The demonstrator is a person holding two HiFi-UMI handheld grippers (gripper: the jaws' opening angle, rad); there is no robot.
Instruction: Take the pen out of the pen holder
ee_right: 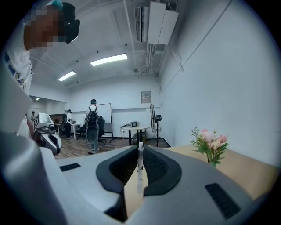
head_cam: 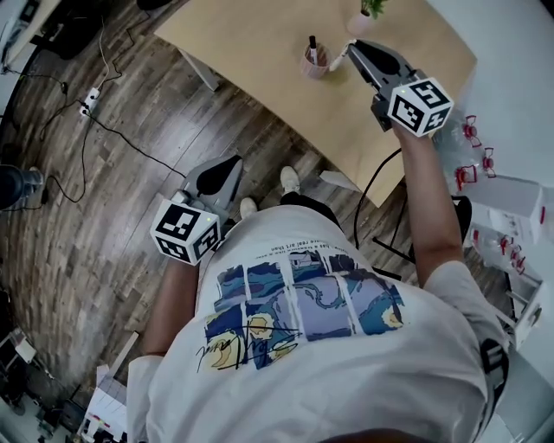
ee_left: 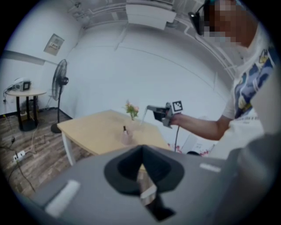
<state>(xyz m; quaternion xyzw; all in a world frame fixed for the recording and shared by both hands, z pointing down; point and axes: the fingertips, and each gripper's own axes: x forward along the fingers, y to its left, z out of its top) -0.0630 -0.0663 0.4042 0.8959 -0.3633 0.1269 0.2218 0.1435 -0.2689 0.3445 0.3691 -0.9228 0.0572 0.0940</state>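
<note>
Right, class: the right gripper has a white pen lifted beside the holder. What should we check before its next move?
1. Pen gripped by right gripper: ok, jaws closed on it.
2. Pen free of pen holder: ok, the left gripper view shows its lower end above the rim.
3. Pen holder upright on table: ok.
4. Dark pen standing in the holder: ok.
5. Left gripper out of the way: ok, shut, empty, off the table.
6. Room beside flower vase: cannot tell; it stands near the right gripper.
</note>
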